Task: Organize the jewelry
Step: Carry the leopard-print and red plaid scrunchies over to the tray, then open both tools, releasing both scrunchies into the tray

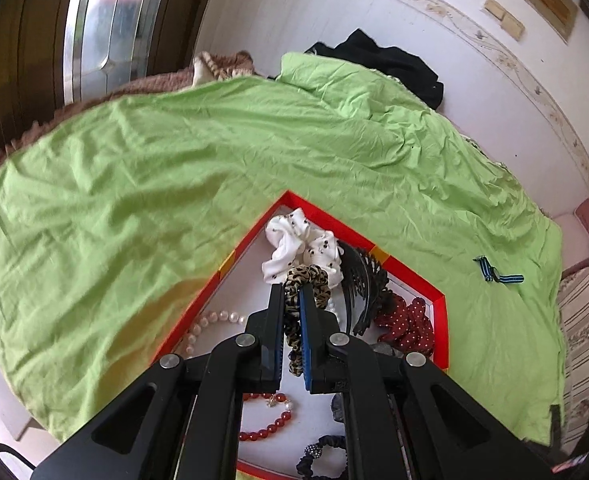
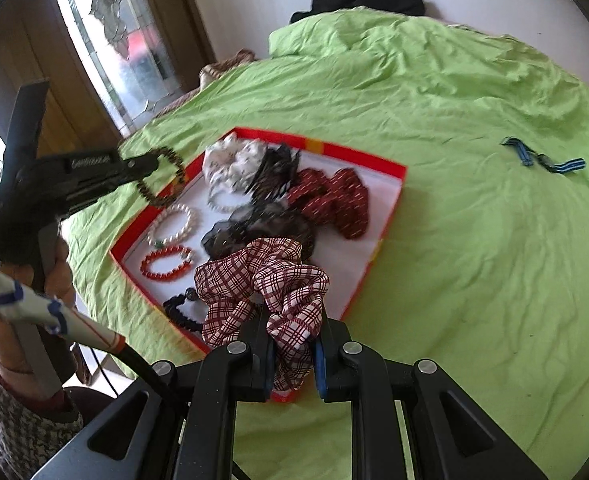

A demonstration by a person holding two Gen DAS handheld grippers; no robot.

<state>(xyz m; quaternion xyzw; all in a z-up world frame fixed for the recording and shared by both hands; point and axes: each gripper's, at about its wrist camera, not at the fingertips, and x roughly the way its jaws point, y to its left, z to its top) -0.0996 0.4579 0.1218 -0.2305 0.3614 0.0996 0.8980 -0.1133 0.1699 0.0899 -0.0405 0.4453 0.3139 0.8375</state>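
Over a red-rimmed box [image 2: 390,200] on the green bedsheet [image 2: 454,260], my left gripper [image 1: 293,286] is clamped on a leopard-print scrunchie [image 1: 306,280], hanging just above the white dotted scrunchie [image 1: 294,236]. My right gripper [image 2: 292,322] pinches a red-and-white plaid scrunchie [image 2: 262,276] at the box's near edge. I judge both are held clear so each can be dropped among the bracelets (pearl bracelet [image 2: 174,224], red bead bracelet [image 2: 166,264]) without snagging.
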